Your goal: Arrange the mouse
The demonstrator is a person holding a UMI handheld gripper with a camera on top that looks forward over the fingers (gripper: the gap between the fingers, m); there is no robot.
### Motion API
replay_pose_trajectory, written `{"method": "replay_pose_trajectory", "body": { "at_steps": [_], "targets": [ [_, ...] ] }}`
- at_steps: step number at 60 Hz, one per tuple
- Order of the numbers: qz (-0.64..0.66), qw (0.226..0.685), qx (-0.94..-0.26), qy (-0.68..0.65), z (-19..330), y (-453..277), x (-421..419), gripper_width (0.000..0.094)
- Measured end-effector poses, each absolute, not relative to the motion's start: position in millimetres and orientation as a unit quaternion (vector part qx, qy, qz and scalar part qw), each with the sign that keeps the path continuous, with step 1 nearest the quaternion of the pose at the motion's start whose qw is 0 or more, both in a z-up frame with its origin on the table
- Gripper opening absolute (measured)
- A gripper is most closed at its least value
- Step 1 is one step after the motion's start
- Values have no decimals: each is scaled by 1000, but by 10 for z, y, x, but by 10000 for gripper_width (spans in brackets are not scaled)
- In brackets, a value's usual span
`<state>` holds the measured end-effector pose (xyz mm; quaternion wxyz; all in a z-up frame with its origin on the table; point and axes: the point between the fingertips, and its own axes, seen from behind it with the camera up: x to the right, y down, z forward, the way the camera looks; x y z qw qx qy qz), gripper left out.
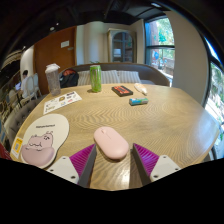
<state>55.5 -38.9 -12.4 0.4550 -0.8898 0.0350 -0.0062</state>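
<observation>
A pink oval mouse [111, 143] lies on the round wooden table [170, 120], between the tips of my gripper [113, 152]. The fingers are open, with the magenta pads [82, 157] on either side of the mouse and a narrow gap on its right side. A round cream mouse mat [42, 140] with a pink cartoon figure lies on the table to the left of the fingers, apart from the mouse.
Beyond the mouse stand a green cup [96, 77], a white container [53, 78], a printed sheet [62, 100], a brown box [121, 90], a white item [140, 89] and a teal item [138, 100]. A sofa and windows are behind the table.
</observation>
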Motion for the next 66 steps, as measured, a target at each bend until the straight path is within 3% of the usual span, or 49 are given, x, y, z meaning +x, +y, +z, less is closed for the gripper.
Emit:
{"method": "replay_pose_trajectory", "body": {
  "at_steps": [19,22,26,41,50,54,59,66],
  "targets": [
    [-14,467,-883,54,-118,111,768,668],
    [-16,465,-883,61,-124,139,793,629],
    [-25,462,-883,79,-135,128,847,508],
    [-31,415,-902,114,-67,47,753,388],
    [-14,481,-874,72,774,164,-80,385],
    [9,499,-865,48,902,257,-672,384],
    [23,505,-863,16,842,291,-1337,383],
    [26,478,-878,-6,364,274,-1873,383]
  ]
}}
